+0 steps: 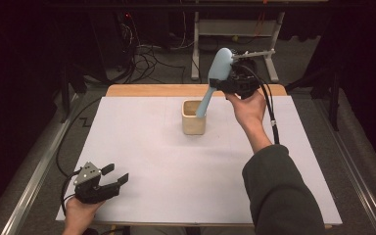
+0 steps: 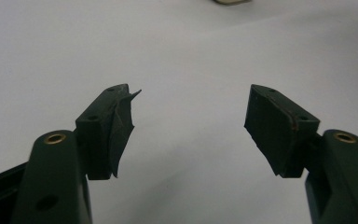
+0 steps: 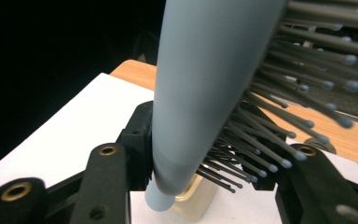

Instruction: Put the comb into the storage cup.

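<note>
Left tongs (image 1: 118,178) rest wide and empty by the table's (image 1: 142,147) near left corner. Farther off, toward the far edge, I have the right tongs (image 1: 223,84) clamped on the brush (image 1: 215,78) at its bristled head, handle slanting down-left into the cup (image 1: 194,124), its long axis tilted off vertical.

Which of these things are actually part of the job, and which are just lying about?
In the job:
- hairbrush, clamped in the right gripper
- beige cup, with the brush handle at its mouth

Just about:
- left gripper, open, idle
- cables on the floor
</note>
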`<state>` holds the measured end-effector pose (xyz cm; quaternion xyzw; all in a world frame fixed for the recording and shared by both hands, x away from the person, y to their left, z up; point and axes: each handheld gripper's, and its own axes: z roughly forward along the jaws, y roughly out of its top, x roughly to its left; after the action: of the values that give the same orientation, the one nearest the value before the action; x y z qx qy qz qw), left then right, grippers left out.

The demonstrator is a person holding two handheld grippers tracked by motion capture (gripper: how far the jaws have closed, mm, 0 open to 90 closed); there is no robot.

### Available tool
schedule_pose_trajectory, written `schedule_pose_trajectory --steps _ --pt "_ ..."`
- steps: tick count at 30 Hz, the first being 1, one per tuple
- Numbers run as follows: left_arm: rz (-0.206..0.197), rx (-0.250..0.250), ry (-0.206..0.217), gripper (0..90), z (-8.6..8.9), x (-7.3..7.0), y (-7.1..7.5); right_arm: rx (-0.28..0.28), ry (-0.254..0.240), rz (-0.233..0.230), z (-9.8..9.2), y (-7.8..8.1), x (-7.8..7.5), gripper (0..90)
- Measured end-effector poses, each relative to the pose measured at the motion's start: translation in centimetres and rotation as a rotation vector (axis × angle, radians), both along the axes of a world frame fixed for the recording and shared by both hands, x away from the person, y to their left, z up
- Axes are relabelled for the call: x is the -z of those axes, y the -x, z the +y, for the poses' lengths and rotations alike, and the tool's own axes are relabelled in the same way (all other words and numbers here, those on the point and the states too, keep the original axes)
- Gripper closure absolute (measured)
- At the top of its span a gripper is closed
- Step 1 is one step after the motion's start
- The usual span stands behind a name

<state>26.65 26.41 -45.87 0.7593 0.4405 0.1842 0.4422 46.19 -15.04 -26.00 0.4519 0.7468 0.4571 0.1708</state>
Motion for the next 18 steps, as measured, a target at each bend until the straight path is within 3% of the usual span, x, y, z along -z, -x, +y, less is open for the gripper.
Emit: schedule_pose_trajectory --steps 18 --pt "0.000 0.004 0.000 32.5 -0.03 0.00 -0.02 0.026 0.008 0.007 0.48 -1.06 0.69 52.8"
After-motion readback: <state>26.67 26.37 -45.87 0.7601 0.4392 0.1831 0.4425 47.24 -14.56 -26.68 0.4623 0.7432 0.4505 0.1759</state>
